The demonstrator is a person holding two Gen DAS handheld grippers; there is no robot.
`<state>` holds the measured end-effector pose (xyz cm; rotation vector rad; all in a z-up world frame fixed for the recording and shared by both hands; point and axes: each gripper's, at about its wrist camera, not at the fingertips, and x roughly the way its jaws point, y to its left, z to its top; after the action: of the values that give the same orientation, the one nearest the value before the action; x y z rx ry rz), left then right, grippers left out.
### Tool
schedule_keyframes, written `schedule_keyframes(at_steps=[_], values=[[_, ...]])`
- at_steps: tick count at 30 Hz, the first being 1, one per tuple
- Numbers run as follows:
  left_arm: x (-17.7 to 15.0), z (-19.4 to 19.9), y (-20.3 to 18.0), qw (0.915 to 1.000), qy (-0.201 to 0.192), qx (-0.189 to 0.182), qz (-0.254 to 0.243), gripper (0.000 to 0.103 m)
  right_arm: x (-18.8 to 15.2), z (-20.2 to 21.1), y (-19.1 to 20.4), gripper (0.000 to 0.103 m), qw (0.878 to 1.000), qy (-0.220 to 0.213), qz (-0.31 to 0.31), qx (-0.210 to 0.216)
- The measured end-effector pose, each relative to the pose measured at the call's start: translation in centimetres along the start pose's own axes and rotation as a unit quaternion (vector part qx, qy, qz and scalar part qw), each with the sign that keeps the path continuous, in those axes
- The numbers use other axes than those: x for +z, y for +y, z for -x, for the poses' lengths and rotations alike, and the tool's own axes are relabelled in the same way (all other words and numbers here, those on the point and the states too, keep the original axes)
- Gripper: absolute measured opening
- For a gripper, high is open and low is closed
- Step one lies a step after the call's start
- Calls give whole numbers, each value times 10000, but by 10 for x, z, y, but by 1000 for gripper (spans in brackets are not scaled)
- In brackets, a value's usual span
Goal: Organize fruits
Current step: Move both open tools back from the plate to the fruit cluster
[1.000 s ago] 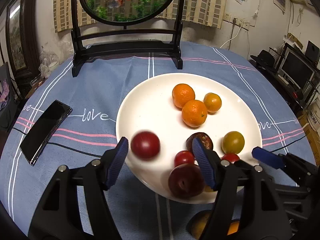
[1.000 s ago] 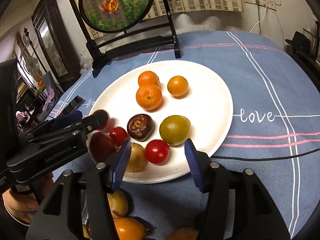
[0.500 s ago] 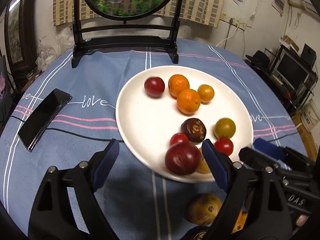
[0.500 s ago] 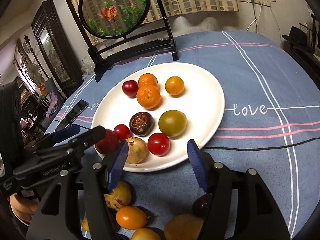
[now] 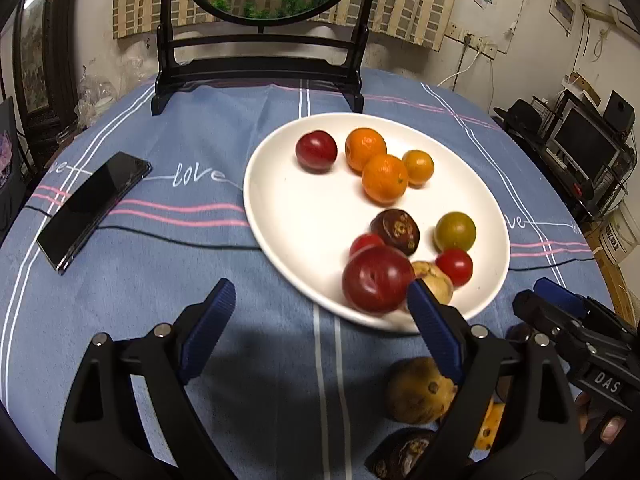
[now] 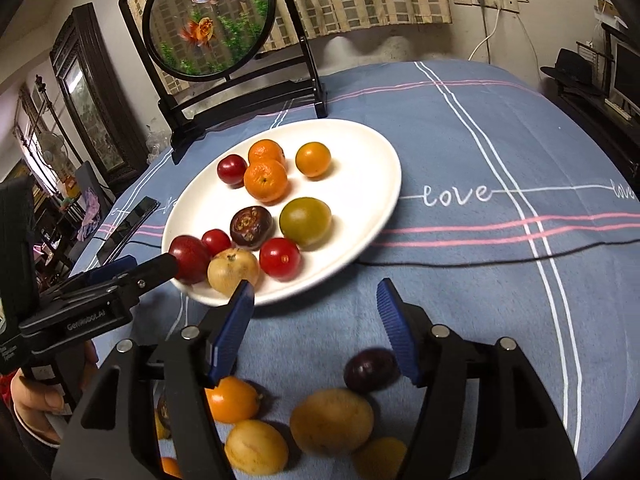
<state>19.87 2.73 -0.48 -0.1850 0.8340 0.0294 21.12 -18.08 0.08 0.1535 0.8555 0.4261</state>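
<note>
My left tongs point(image 5: 316, 320) stand wide with nothing between the pads, the jaws having just been opening; my right tongs point(image 6: 316, 320) are parted to a middling width and also empty, likewise just opening. Progress, as I judge it: roughly half done. The white plate point(image 5: 280, 216) already carries ten fruits, with a small red plum point(image 5: 316, 151) beside three oranges point(image 5: 385, 178) at its far side and, at the near rim, a large red plum point(image 5: 376, 279), a dark wrinkled fruit point(image 5: 396, 230), a green-brown fruit point(image 5: 455, 231), two red tomatoes point(image 5: 454, 266) and a tan fruit point(image 6: 233, 271). Still on the blue cloth point(image 6: 480, 300) lie several loose fruits: a dark plum point(image 6: 368, 372) just inside the right pad of my right tongs, a tan fruit point(image 6: 332, 420) and an orange fruit point(image 6: 232, 399) nearer the camera. My left tongs hover over bare cloth, the plate's near rim beside their right pad. A phone point(image 5: 94, 208) lies well apart.
</note>
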Motion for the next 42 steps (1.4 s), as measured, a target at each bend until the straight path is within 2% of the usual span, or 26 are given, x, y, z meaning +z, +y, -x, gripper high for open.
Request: schedule_keyframes(at_steps=[2, 7, 9, 10, 17, 21, 26, 36, 42], values=[[-4, 1, -1, 10000, 13, -16, -10, 89, -6, 4, -1, 70, 10000, -12, -13, 51], [-13, -3, -6, 9996, 52, 192, -218, 89, -13, 14, -6, 70, 9998, -153, -11, 128], [-12, -8, -4, 9994, 51, 268, -232, 93, -15, 18, -9, 70, 9996, -210, -62, 162], [-11, -10, -1, 9994, 65, 285, -199, 96, -17, 19, -12, 70, 9996, -209, -109, 184], [-8, -3, 11, 9991, 64, 367, 185, 96, -25, 24, -19, 70, 9987, -226, -261, 371], [-11, 13, 8, 9995, 7, 239, 185, 96, -26, 24, -18, 70, 9985, -224, -259, 421], [-25, 36, -5, 9996, -86, 204, -176, 96, -27, 24, -19, 70, 9984, -260, -245, 435], [-68, 65, -11, 9987, 55, -28, -505, 96, -35, 31, -24, 70, 9981, -226, -390, 430], [-78, 76, -15, 9981, 64, -140, -603, 96, -45, 44, -20, 70, 9990, -224, -232, 325]])
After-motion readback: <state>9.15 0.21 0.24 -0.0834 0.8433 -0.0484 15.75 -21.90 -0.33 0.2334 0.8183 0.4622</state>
